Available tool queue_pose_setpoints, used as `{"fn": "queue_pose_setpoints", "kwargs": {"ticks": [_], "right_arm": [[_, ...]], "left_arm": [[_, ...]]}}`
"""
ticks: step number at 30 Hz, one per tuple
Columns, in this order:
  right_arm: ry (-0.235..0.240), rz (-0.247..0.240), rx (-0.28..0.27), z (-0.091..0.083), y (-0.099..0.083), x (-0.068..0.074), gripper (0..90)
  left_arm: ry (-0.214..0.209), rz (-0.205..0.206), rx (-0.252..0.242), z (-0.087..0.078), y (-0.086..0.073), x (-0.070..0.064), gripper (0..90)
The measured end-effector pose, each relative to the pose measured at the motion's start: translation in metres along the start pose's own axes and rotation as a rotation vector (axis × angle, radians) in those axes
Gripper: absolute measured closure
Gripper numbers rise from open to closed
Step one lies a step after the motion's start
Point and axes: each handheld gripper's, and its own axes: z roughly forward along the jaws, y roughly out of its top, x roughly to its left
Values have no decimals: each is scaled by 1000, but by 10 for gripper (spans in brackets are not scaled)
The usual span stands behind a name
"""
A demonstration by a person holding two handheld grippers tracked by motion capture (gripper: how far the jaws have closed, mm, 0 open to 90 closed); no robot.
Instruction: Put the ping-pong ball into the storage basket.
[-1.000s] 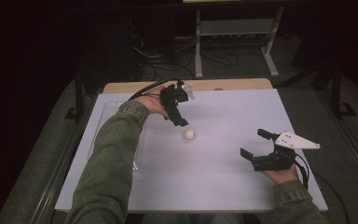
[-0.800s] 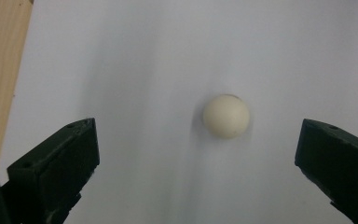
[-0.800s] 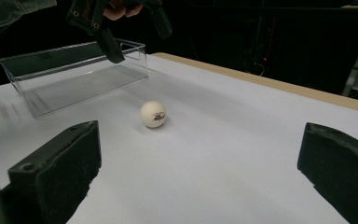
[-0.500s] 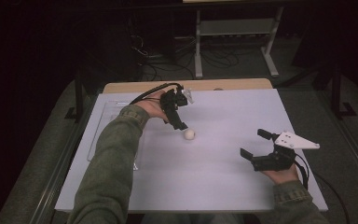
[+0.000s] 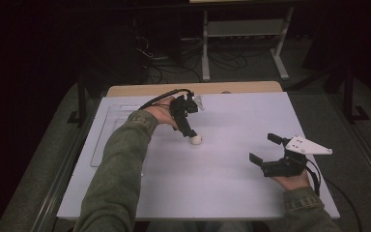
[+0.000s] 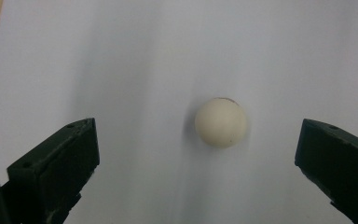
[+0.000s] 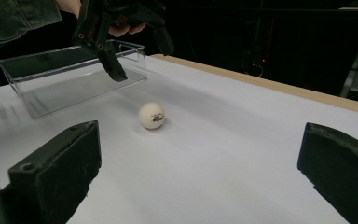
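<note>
White tabletop (image 5: 232,193) lies bare around ball (image 6: 220,122), framed by wide-spread left gripper (image 6: 196,154).

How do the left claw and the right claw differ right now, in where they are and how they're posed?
The left claw hangs just above the ball, jaws pointing down either side of it; the right claw sits well away from the ball, near the table's right edge. The left claw works near the clear tray; the right claw lies low and level, aimed across the table at the ball. Both are open and empty.
</note>
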Motion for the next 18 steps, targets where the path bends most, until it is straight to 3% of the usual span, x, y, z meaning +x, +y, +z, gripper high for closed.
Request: {"fn": "queue_pose_setpoints", "kwargs": {"ticks": [18], "right_arm": [[1, -5, 5, 0, 0, 1, 0]], "left_arm": [[-17, 16, -1, 13, 2, -3, 0]]}}
